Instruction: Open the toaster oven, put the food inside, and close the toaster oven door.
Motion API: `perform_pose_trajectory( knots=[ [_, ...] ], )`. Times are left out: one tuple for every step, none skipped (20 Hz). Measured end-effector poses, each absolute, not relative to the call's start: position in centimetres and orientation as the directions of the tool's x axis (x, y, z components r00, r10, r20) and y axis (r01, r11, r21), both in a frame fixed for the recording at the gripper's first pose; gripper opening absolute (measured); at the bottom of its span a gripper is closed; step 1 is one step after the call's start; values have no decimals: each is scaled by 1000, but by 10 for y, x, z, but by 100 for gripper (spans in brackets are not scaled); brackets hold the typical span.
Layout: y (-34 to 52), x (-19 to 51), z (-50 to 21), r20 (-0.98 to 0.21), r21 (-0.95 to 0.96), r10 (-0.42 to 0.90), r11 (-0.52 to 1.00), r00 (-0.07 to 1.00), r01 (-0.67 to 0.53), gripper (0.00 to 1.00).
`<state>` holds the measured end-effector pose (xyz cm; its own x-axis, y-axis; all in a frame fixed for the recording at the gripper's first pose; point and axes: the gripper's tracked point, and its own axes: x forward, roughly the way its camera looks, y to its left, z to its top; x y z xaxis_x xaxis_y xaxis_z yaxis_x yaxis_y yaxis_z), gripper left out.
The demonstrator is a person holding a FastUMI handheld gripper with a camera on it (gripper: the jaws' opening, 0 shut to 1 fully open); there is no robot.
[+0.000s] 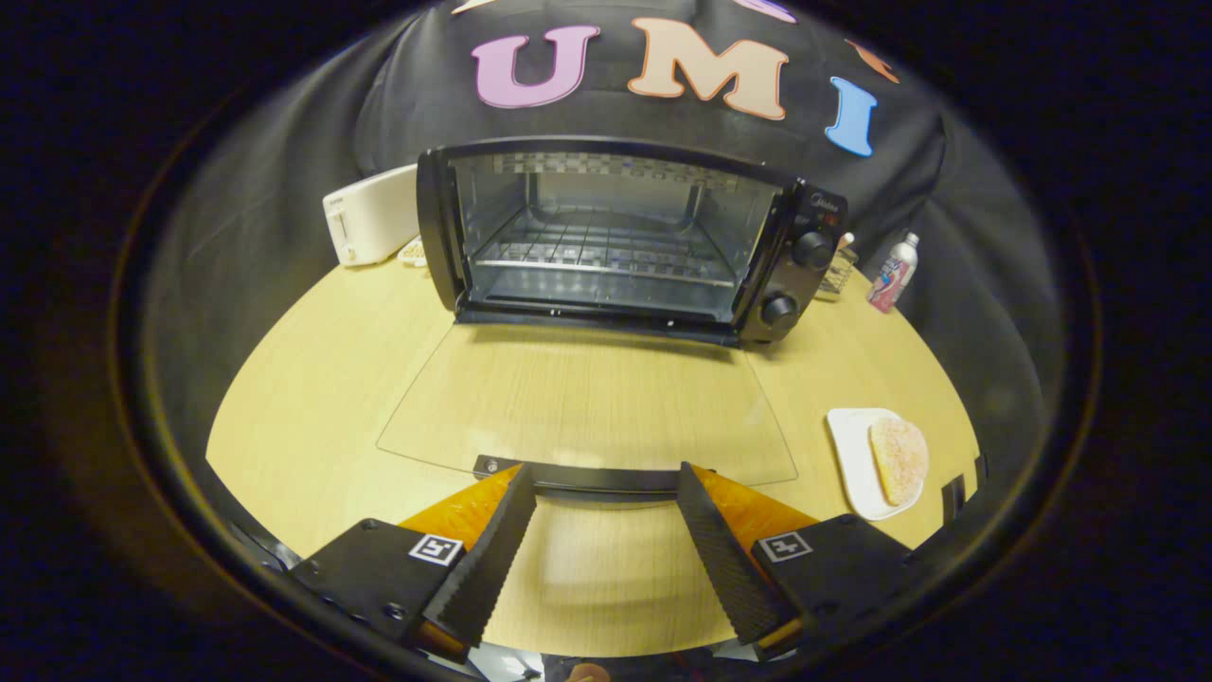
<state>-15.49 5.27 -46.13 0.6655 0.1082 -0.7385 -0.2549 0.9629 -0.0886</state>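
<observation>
The black toaster oven (795,256) stands at the far side of the wooden table with its glass door (587,403) folded flat down toward me. Inside, a bare wire rack (606,251) is visible. The door's dark handle (606,476) lies right at my fingertips, spanning the gap between them. My gripper (606,474) is open, and its fingers are apart with only table between them. The food, a sugared pastry (898,457), rests on a white plate (849,445) to the right of the door and right finger.
A white toaster (369,225) stands left of the oven. A small bottle (893,275) and a little wire basket (837,273) sit to the oven's right. Bare wooden table (312,379) stretches left of the open door.
</observation>
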Motion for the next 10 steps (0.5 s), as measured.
perform_pose_trajectory(
  knots=[
    [53,-155,-462,-738,-77,112,966,665,-248,97],
    [53,-156,-463,-740,-67,110,970,663,-235,98],
    [53,-160,-463,-750,-53,110,973,652,-225,98],
    [51,-162,-457,-750,-49,107,975,652,-217,98],
    [46,-158,-448,-735,-58,101,976,671,-210,97],
    [38,-150,-434,-712,-77,86,977,697,-200,98],
    [29,-145,-422,-693,-97,67,978,718,-185,99],
    [15,-136,-410,-673,-120,37,980,739,-158,99],
    [-2,-127,-401,-653,-137,2,983,757,-121,100],
    [-18,-117,-392,-638,-149,-33,986,769,-81,100]
  ],
)
